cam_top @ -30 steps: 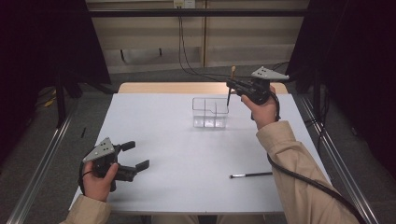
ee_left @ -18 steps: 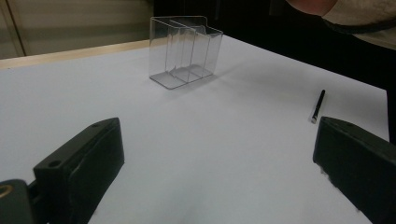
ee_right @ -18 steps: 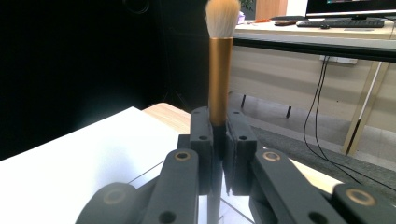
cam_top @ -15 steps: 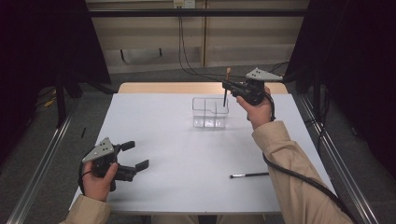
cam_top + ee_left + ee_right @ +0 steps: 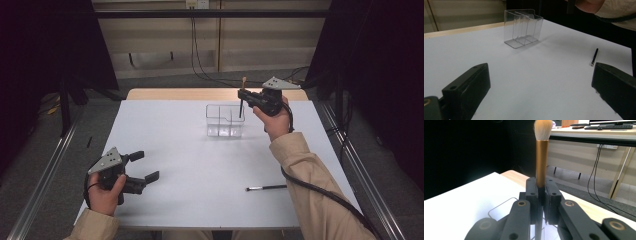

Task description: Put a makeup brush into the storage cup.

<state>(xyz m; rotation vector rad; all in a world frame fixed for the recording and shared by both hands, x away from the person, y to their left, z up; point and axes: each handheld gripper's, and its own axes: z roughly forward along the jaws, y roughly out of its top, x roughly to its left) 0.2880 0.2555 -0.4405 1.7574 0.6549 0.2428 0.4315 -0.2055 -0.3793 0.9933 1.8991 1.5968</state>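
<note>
Table: white top [image 5: 190,150], pale wooden strip along far edge [image 5: 165,93].
Floor: grey, cables [image 5: 200,60] trailing across.
Back wall: beige panels [image 5: 160,35].
Sides: black curtains [image 5: 45,45].
Light: dim.

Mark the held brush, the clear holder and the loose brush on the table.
held brush [image 5: 541,162]: right gripper view, gold ferrule.
holder [image 5: 225,121]: high view, front wall.
loose brush [image 5: 266,188]: high view, mid-handle.

Beige sleeves [image 5: 310,200] — black grippers, grey three-cornered plates, trailing black cables.
</note>
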